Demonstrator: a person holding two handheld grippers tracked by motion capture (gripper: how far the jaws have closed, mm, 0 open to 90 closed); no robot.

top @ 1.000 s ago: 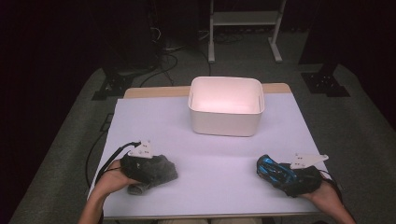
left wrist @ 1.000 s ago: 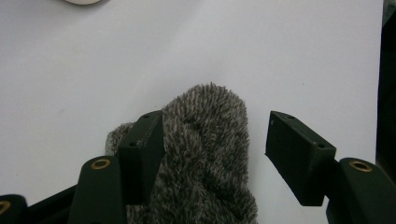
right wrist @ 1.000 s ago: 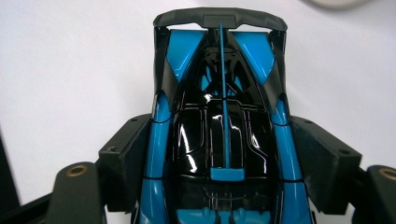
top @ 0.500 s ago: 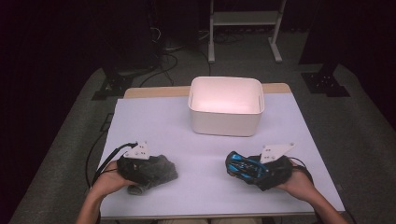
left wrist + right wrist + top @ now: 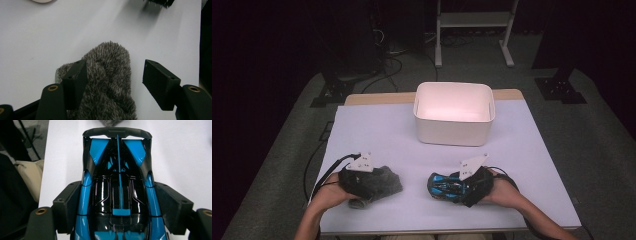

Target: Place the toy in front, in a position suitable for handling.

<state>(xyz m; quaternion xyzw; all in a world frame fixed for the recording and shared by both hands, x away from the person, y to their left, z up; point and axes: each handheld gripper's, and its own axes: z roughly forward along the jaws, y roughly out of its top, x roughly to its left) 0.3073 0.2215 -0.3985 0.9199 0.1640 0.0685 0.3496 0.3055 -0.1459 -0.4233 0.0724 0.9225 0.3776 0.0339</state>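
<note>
**Grippers at the Near Edge: Car Clamped, Cloth Straddled**

Right gripper [image 5: 451, 186] is closed on a blue and black toy car [image 5: 443, 185]. In the right gripper view, both jaws are pressed flat against the car's [image 5: 117, 195] sides at mid-body, and the car's spoiler end is pointed away from the camera. In the high view, the car is seen at the near edge of the table [image 5: 377, 130], right of centre, with its far end directed toward the left gripper. Whether the car is resting on the table or is lifted slightly cannot be told.

The left gripper [image 5: 379, 181] is held open. In the left gripper view, its jaws are spread wide around a grey fuzzy cloth [image 5: 107, 82]. One jaw is touching the cloth's side; the other is standing clear of it, with bare table showing in the gap. The cloth is not clamped. In the high view, the cloth [image 5: 384, 181] is lying on the table at the near left, partly covered by the gripper.

A white bin [image 5: 454, 135] is placed at the far middle of the table, well apart from both grippers. Its open top is facing up.

Each gripper is held by a hand entering from the near edge.
</note>
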